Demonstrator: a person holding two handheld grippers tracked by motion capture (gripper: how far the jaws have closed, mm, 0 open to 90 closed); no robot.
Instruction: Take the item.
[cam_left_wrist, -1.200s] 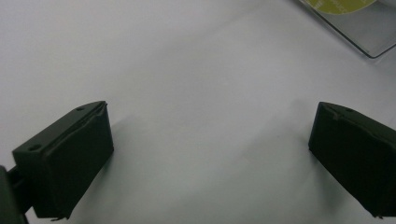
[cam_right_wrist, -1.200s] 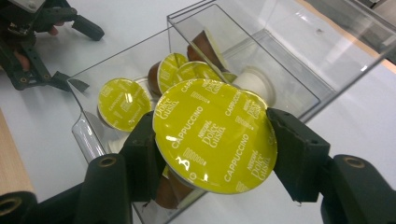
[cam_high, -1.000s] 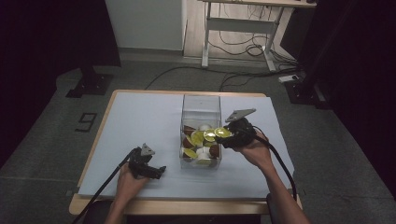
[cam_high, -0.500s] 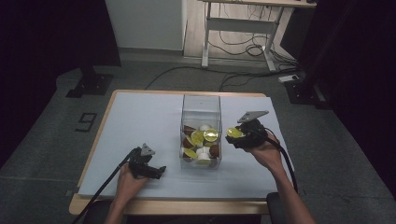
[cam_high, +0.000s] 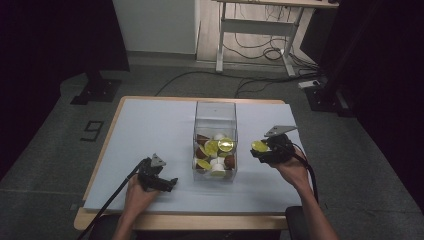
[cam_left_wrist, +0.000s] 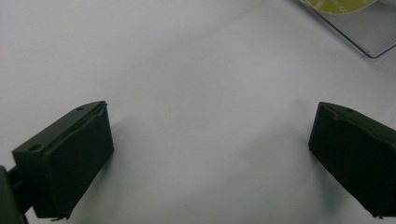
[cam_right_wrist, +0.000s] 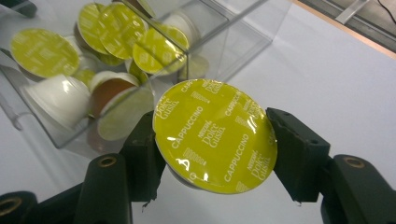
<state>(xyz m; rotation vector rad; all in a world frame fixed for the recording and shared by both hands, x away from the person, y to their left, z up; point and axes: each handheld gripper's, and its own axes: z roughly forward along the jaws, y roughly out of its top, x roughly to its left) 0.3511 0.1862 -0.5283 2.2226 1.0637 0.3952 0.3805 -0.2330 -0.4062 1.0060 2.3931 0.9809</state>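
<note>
Right gripper view: right claw (cam_right_wrist: 212, 154) clamps capsule (cam_right_wrist: 215, 135), yellow lid facing camera; left claw (cam_left_wrist: 210, 158) wide.

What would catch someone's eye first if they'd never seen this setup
The yellow-lidded capsule marked Cappuccino, gripped between the jaws of the right gripper, just right of the clear box. That box, mid-table, holds more yellow, white and brown capsules. The left gripper rests open near the table's front edge.

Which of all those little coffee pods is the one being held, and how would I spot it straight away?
Start at the clear plastic box in the middle of the table, heaped with pods. Just right of it, the right gripper holds one pod above the tabletop. Unlike its neighbours it is outside the box, pinched between black fingers, its yellow-green lid reading CAPPUCCINO.
</note>
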